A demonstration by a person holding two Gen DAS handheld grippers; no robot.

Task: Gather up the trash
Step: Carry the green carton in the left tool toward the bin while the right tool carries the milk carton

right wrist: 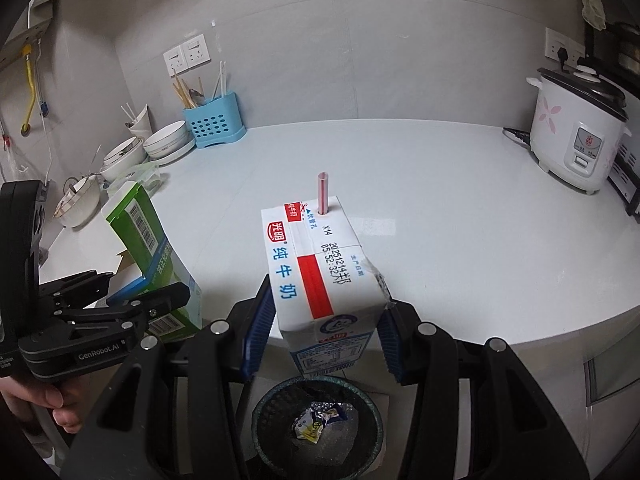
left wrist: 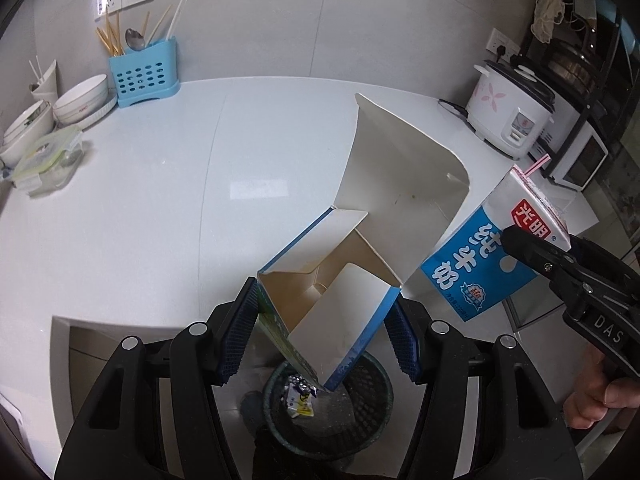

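Note:
My left gripper (left wrist: 324, 334) is shut on an open, empty green and blue cardboard box (left wrist: 332, 280), flaps up, held over a dark mesh trash bin (left wrist: 370, 380). The box also shows in the right wrist view (right wrist: 156, 256). My right gripper (right wrist: 320, 332) is shut on a blue and white milk carton (right wrist: 320, 276) with a pink straw (right wrist: 322, 194), held above the same bin (right wrist: 264, 412). The carton shows in the left wrist view (left wrist: 484, 256). A crumpled wrapper (right wrist: 316, 424) lies in the bin.
The white counter (right wrist: 440, 208) carries a rice cooker (right wrist: 576, 136) at the right, a blue utensil holder (right wrist: 212, 124) at the back, and stacked bowls (right wrist: 160, 144) and a food container (left wrist: 46, 160) at the left. The counter edge curves just ahead of the bin.

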